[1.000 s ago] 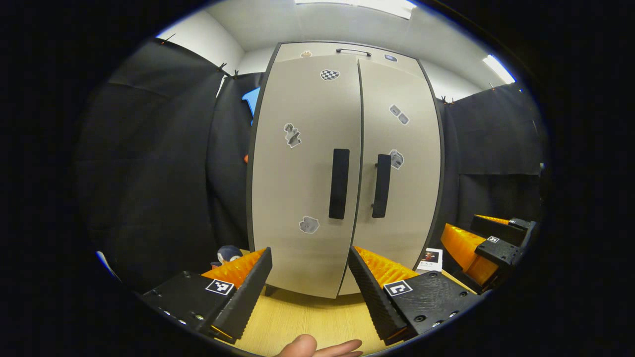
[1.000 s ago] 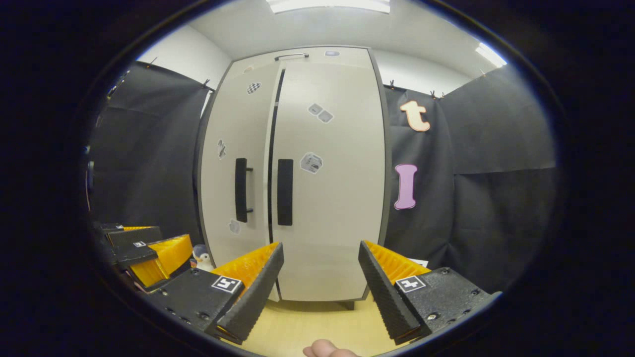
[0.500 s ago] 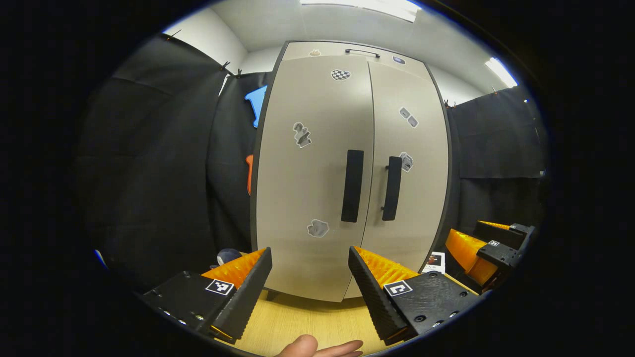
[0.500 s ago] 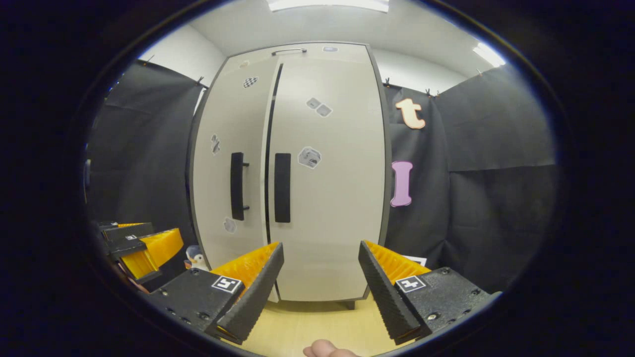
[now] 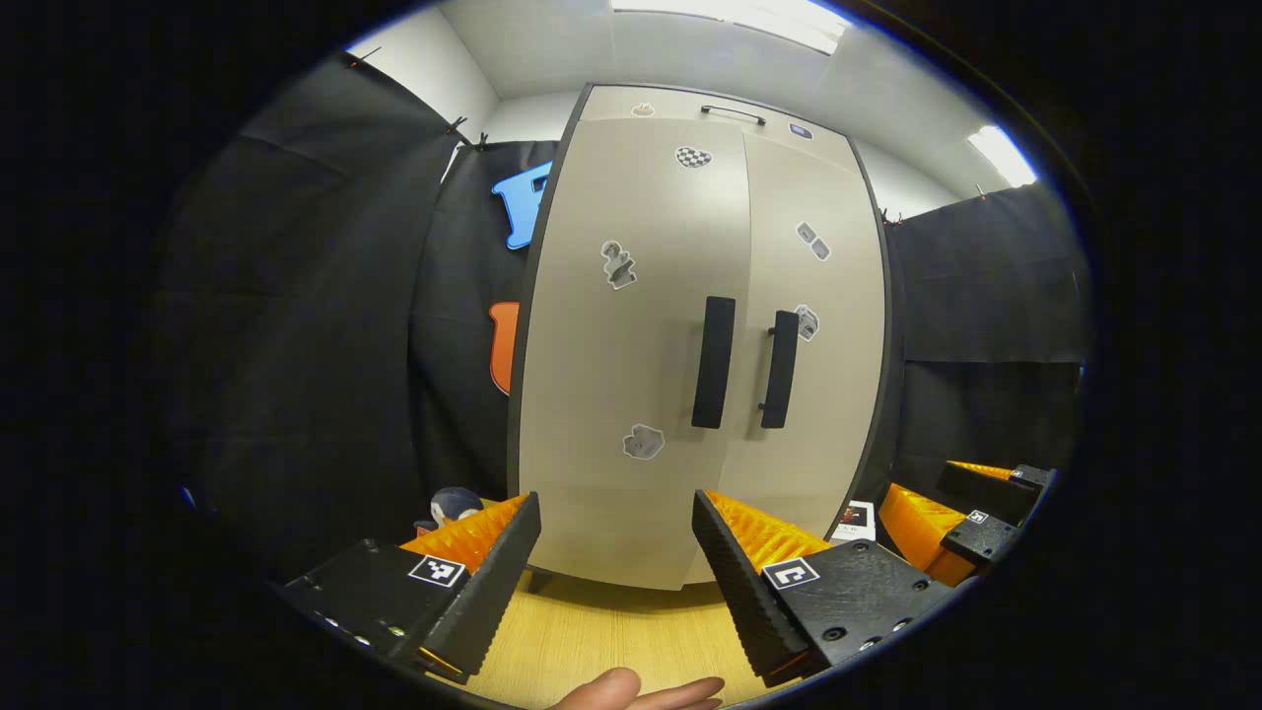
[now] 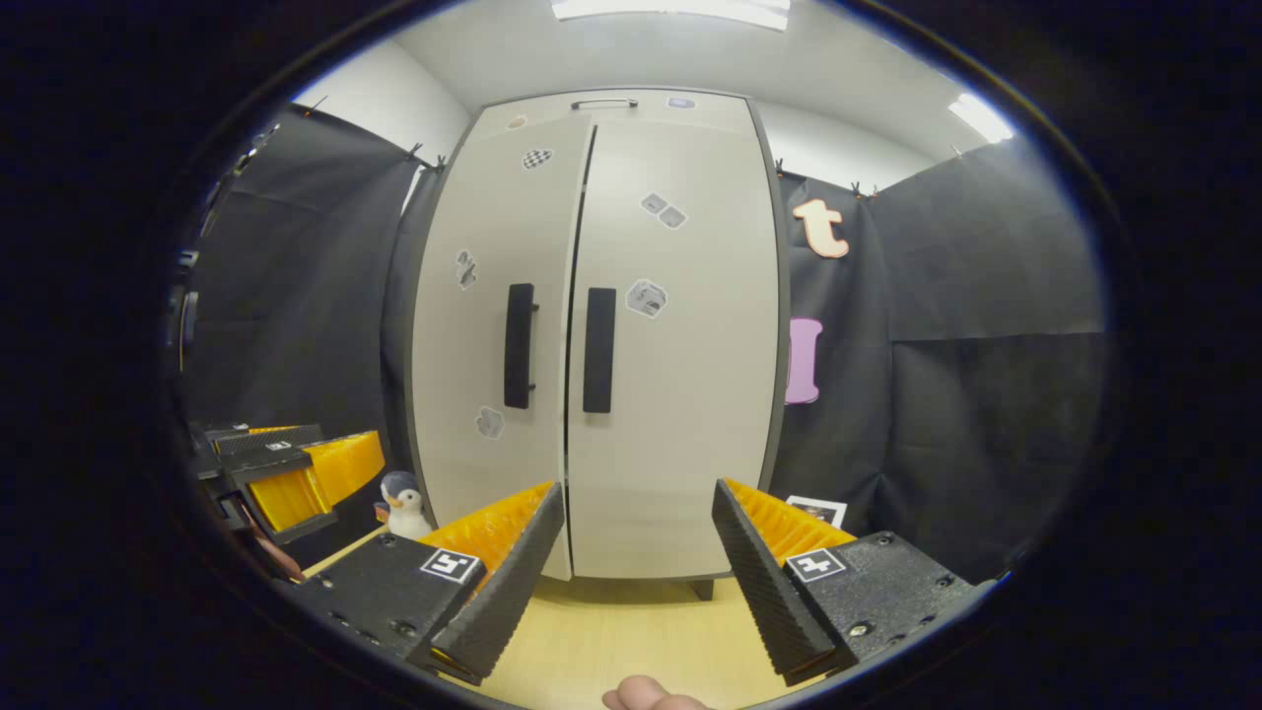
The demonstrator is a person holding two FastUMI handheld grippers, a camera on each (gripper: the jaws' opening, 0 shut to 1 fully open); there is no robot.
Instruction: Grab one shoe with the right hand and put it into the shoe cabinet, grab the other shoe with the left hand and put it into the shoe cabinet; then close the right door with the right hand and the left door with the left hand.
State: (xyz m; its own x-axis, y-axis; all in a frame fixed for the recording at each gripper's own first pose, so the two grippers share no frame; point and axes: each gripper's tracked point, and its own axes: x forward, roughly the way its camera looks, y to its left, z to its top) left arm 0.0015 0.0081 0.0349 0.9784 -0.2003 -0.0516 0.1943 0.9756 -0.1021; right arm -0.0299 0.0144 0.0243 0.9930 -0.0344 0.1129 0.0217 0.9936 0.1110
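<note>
Both doors of the shoe cabinet (image 5: 690, 345) at the table's (image 5: 611, 631) far edge appear shut. The left gripper (image 5: 616, 582) and right gripper (image 6: 636, 582) are held with jaws wide apart, empty. Any remaining gap is best pressed flat near the handles.

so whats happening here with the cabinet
A person holds a claw in each hand in front of the shoe cabinet. Both doors look shut or nearly so, the left door and right door meeting at a thin seam between their handles. The left claw and right claw are both open, hold nothing and touch nothing. No shoes are out on the floor in front, so the job looks about done. A toy penguin stands beside the cabinet.
</note>
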